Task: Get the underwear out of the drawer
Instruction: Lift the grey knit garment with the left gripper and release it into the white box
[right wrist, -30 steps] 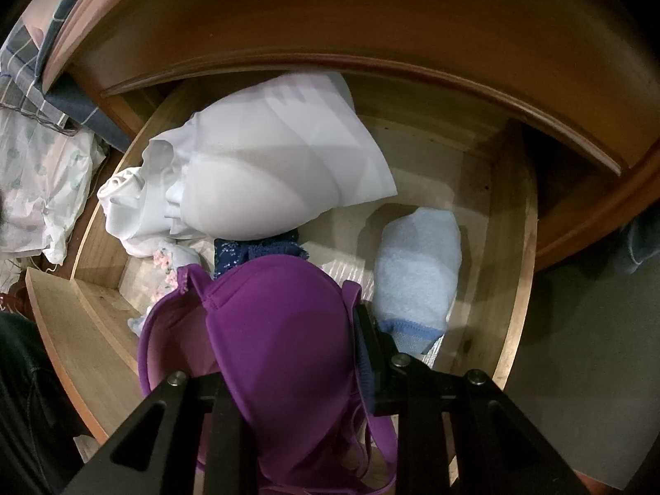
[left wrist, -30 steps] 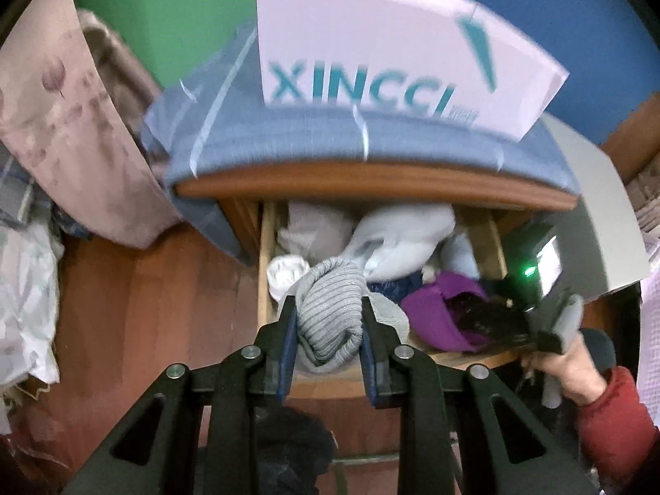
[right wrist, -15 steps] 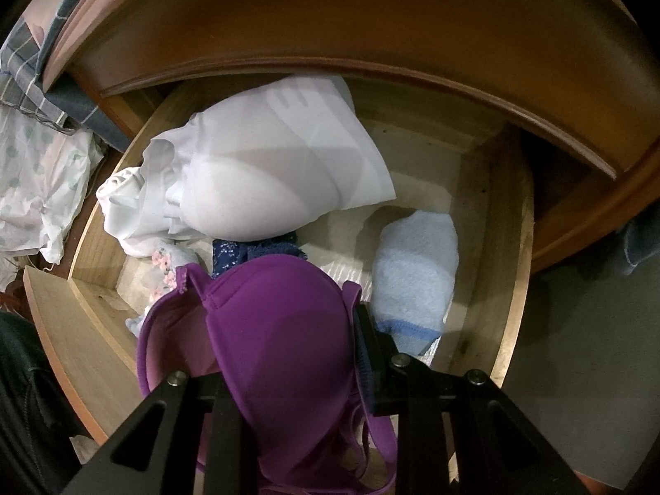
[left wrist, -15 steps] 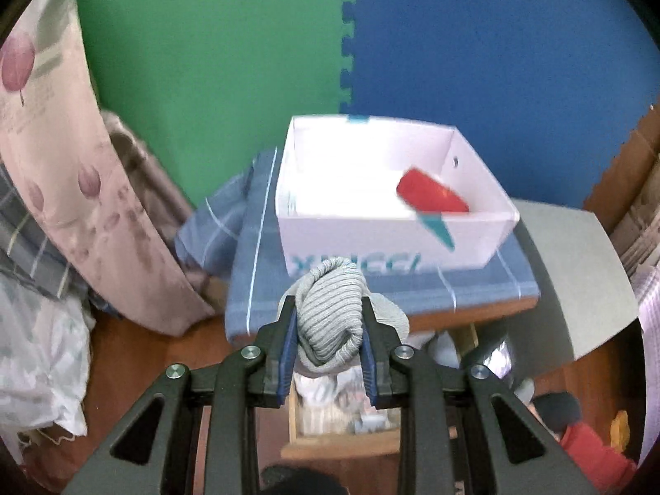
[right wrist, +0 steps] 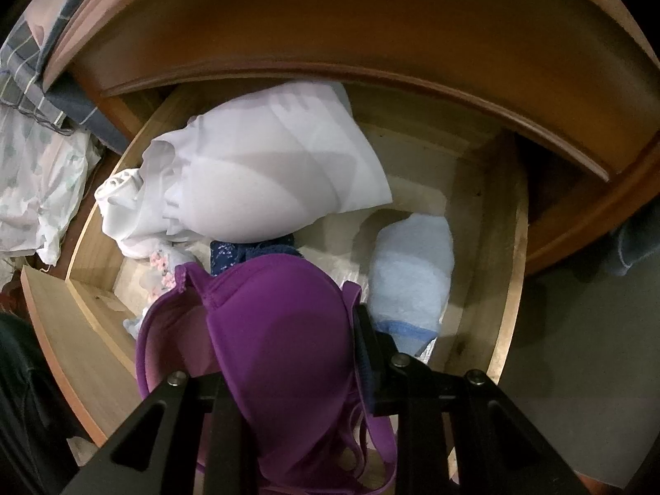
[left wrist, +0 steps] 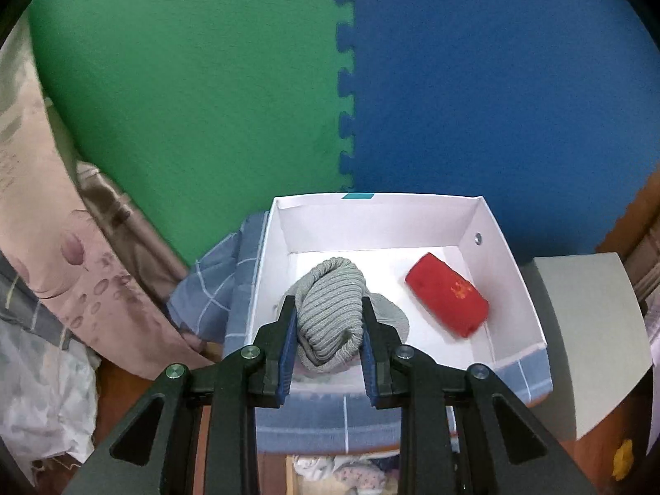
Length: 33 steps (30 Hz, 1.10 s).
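Grey ribbed roll [left wrist: 330, 309] clenched in the left tongs [left wrist: 328, 344], hanging over the white box [left wrist: 511, 272], red roll [left wrist: 447, 299] to their right; lower before letting go. Purple bra [right wrist: 284, 338] gripped by the right tongs [right wrist: 288, 354], above the drawer [right wrist: 507, 255]; lift straight, mind trailing straps.

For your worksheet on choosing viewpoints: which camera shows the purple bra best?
The right wrist view: the purple bra fills its foreground, clamped in the right gripper over the drawer. The left wrist view shows none of it.
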Each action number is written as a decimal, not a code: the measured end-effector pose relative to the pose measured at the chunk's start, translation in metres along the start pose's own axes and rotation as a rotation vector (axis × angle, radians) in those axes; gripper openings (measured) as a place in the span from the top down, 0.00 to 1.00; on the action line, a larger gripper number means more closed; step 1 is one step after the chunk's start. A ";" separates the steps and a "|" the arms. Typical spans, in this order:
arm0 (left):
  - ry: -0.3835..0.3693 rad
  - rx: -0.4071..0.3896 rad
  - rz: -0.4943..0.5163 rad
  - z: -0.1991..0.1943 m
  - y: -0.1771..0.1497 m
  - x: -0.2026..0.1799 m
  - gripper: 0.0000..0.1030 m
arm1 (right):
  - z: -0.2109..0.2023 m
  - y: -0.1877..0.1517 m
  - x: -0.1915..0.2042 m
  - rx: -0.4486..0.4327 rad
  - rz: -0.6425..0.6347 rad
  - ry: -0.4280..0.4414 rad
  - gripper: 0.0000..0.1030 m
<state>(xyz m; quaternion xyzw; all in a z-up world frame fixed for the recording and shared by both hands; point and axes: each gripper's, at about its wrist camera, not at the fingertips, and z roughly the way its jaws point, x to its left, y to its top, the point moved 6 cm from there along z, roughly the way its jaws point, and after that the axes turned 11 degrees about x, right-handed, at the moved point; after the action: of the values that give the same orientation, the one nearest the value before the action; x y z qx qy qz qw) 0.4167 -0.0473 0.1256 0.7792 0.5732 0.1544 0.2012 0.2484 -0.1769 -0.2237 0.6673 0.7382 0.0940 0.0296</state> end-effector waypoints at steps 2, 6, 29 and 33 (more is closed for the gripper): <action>-0.005 0.030 -0.013 0.018 0.004 0.001 0.77 | -0.001 -0.001 0.000 -0.006 -0.002 -0.007 0.76; 0.024 0.087 -0.007 0.057 0.001 0.003 0.76 | -0.007 -0.002 0.002 -0.023 -0.010 -0.007 0.76; 0.018 0.075 0.018 0.085 -0.010 -0.006 0.47 | -0.036 -0.005 0.002 -0.090 0.019 0.059 0.76; 0.014 0.034 0.030 0.067 -0.016 -0.008 0.42 | -0.046 -0.004 0.002 -0.118 0.018 0.060 0.76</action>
<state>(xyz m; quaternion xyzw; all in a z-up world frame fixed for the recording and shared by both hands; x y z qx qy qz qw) 0.4326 -0.0597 0.0590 0.7899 0.5654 0.1530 0.1817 0.2364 -0.1801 -0.1793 0.6680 0.7258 0.1574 0.0459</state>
